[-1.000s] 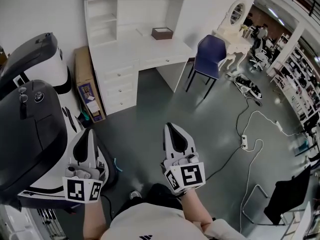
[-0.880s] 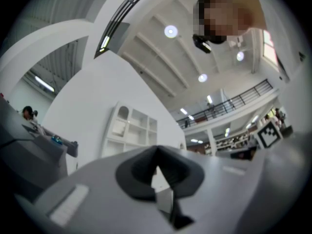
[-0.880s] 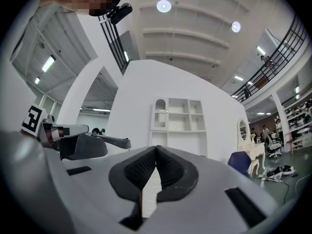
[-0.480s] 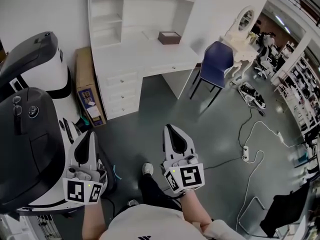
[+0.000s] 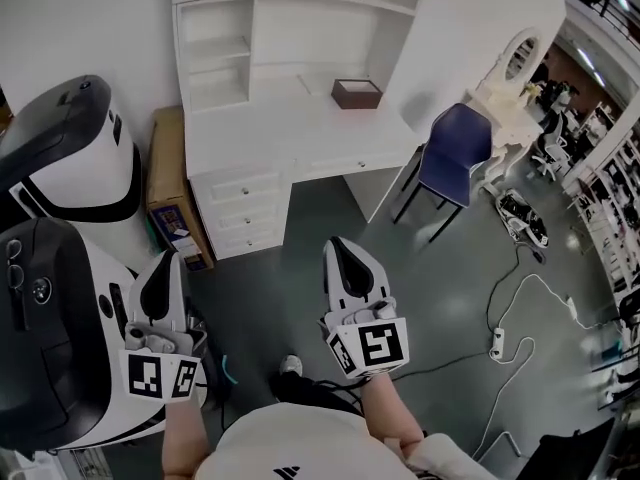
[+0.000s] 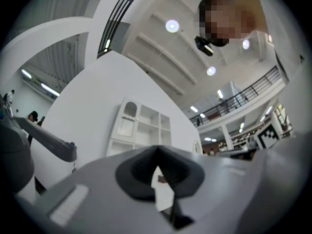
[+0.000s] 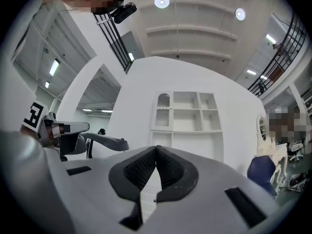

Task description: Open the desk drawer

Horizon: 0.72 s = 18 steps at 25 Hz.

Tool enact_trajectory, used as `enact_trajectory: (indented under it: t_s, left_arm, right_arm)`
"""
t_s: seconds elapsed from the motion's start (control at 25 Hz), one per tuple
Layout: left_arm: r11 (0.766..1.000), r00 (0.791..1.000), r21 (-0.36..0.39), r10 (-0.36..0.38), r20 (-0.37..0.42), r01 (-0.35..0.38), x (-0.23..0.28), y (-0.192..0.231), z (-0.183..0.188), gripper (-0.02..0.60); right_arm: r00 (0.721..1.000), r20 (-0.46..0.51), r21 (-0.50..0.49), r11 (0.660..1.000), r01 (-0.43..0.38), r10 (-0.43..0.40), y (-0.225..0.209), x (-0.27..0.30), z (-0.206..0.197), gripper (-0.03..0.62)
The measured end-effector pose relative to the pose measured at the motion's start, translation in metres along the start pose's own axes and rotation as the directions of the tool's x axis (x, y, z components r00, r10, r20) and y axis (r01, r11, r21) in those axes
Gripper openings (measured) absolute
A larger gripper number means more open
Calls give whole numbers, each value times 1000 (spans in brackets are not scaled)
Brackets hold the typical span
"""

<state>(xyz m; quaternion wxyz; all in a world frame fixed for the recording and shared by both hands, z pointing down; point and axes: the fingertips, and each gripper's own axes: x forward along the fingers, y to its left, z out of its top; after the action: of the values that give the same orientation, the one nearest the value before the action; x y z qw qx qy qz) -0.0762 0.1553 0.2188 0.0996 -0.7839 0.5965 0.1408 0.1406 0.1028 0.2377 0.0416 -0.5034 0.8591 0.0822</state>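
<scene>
While closed, left claw (image 5: 167,258), right claw (image 5: 334,242) parallel.

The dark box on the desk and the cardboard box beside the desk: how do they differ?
The dark box is small and sits on the white desk; the cardboard box is larger, tan, and stands on the floor at the desk's side. Both are rectangular.

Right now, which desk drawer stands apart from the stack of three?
The wide, shallow drawer directly under the desktop, to the right of the three stacked drawers.
</scene>
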Motion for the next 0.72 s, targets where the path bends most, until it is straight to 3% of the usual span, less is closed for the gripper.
enact_trajectory:
  t_s: [0.36,0.72]
  left_arm:
    - [1000,1000,10,21,-16,-21,79,-18,-28,5]
    - [1000,999,29,8,-45,-7,121,-26,-46,5]
  right_arm:
    - [999,10,34,998,-44,44,-68,54,-19,1]
    - [999,-10,89,996,-31,32,-103,77,-43,1]
